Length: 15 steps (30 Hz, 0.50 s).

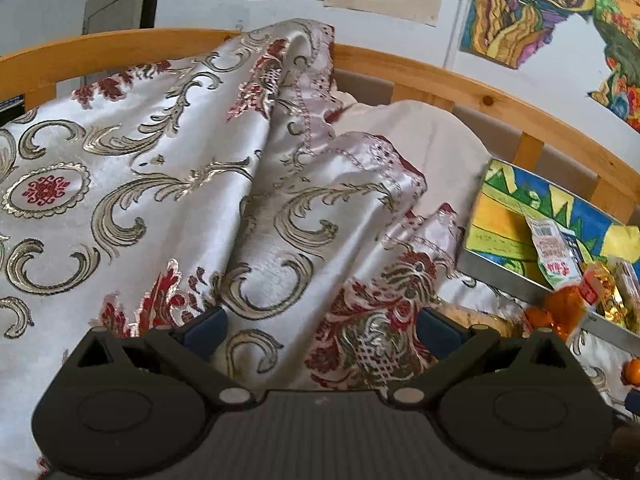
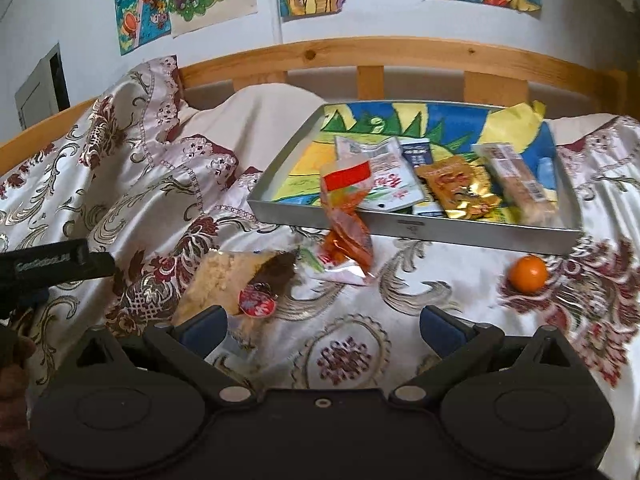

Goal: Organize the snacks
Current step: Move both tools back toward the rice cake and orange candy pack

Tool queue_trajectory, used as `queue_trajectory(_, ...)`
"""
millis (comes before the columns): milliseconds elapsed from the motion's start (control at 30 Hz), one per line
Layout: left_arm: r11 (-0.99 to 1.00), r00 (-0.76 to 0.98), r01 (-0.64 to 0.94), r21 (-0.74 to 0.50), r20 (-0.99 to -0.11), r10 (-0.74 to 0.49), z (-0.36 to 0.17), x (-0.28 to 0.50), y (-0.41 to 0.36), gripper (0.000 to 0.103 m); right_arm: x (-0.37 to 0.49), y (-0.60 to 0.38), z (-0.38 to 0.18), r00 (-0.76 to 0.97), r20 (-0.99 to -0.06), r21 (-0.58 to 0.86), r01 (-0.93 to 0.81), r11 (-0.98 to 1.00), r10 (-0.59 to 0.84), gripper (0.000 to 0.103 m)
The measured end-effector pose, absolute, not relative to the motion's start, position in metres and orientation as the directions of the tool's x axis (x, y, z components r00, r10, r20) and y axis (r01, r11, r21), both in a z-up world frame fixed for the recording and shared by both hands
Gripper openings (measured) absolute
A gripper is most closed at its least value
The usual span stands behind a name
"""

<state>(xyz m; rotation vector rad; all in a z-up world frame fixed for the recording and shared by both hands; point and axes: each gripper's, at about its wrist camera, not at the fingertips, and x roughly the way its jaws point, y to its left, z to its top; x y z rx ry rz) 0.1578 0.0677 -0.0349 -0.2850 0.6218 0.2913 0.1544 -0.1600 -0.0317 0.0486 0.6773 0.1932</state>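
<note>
On the brocade bedspread, snacks are gathered in the metal tray, while the right gripper, fingers spread and empty, is lined up toward loose packets at its near edge.

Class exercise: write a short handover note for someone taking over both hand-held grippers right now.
Left hand-held gripper: open, holding nothing, over the patterned satin bedspread.
Right hand-held gripper: open, holding nothing.
Done: several packets lie in the grey metal tray.
Left: orange snack bag draped over the tray's front rim, crumbly beige snack packet, round orange fruit, both on the bedspread.
</note>
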Motion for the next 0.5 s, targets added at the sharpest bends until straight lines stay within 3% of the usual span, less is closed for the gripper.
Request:
queue_trajectory(233,0.907,0.786,-0.354,-0.227,-0.598,0.157,-0.035,0.161,0.075,0.102,0.187,-0.145,-0.037,0.73,-0.65,0.134,-0.164,0.977,0.211,0.102)
queue_trajectory(500,0.9,0.783,-0.355,-0.254,-0.607,0.138,-0.038,0.162,0.078,0.102,0.216,-0.128,-0.054,0.669,-0.698,0.204,-0.155,0.967,0.255,0.083)
